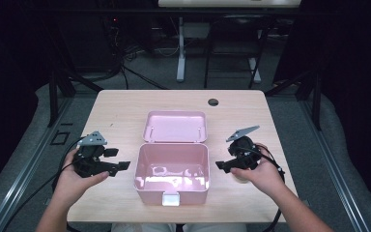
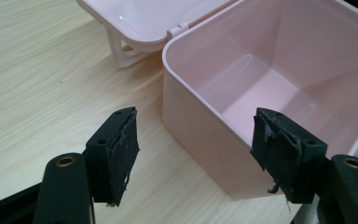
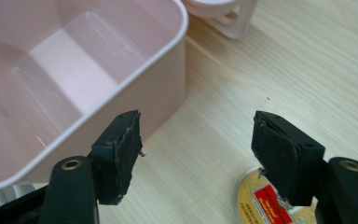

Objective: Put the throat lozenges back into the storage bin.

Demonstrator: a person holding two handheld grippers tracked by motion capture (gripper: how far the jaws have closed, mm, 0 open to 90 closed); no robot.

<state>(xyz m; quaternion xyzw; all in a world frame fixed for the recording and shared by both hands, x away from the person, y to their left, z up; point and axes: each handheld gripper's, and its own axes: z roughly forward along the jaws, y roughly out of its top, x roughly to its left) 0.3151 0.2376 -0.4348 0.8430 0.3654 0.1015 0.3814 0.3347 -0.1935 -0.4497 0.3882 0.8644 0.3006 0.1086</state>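
Observation:
A pink plastic box [image 1: 171, 171] stands in the middle of the table, empty, with its lid [image 1: 175, 126] swung back flat behind it. My left gripper [image 1: 117, 159] hovers just left of the box, open, pointing at its side wall. In the left gripper view the jaws [image 2: 193, 154] stand wide apart with the box's corner [image 2: 279, 70] beyond them, untouched. My right gripper [image 1: 223, 158] is open at the box's right side. In the right gripper view [image 3: 196, 149] nothing lies between the pads; a round gold-rimmed tin with a red label [image 3: 265, 200] rests on the table under the right-hand jaw.
The wooden table [image 1: 121, 111] has a cable hole [image 1: 213, 102] at the back. A white latch [image 1: 170, 199] hangs on the box's front wall near the table's front edge. Beyond the table are a dark floor, cables and another desk's legs [image 1: 180, 58].

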